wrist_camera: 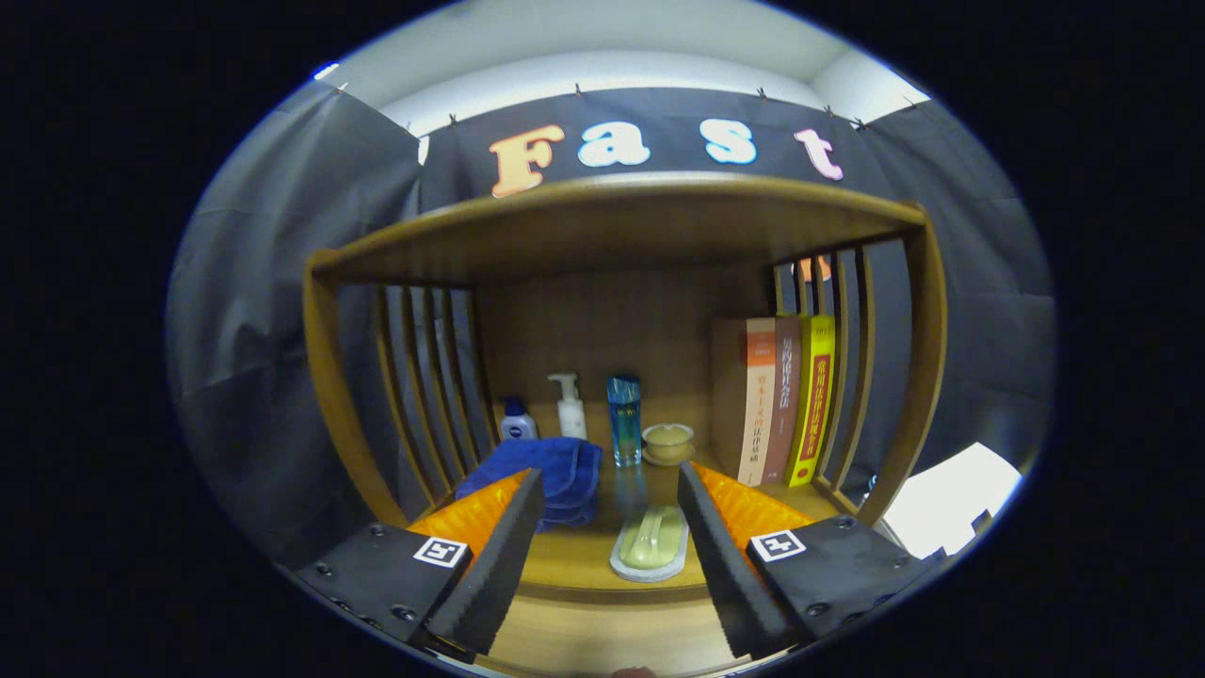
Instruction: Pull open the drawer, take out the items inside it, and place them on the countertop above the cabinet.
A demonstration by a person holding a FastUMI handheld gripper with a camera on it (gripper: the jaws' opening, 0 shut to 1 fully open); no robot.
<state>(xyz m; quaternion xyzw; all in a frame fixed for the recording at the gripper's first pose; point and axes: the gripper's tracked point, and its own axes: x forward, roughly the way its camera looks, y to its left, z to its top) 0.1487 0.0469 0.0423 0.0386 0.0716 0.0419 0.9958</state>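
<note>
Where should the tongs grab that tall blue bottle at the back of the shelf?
Grip the blue bottle around its straight mid-body, coming straight in from the front. It stands upright with a gap to the white pump bottle and small lidded bowl either side. The open tongs probably fit across it.

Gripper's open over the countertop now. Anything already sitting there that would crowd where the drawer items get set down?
Yes. The gripper is open and holds nothing. On the countertop a soap dish lies between the fingers, and a folded blue towel sits by the left finger. Bottles and books stand farther back. The front strip nearest the fingers is bare.
</note>
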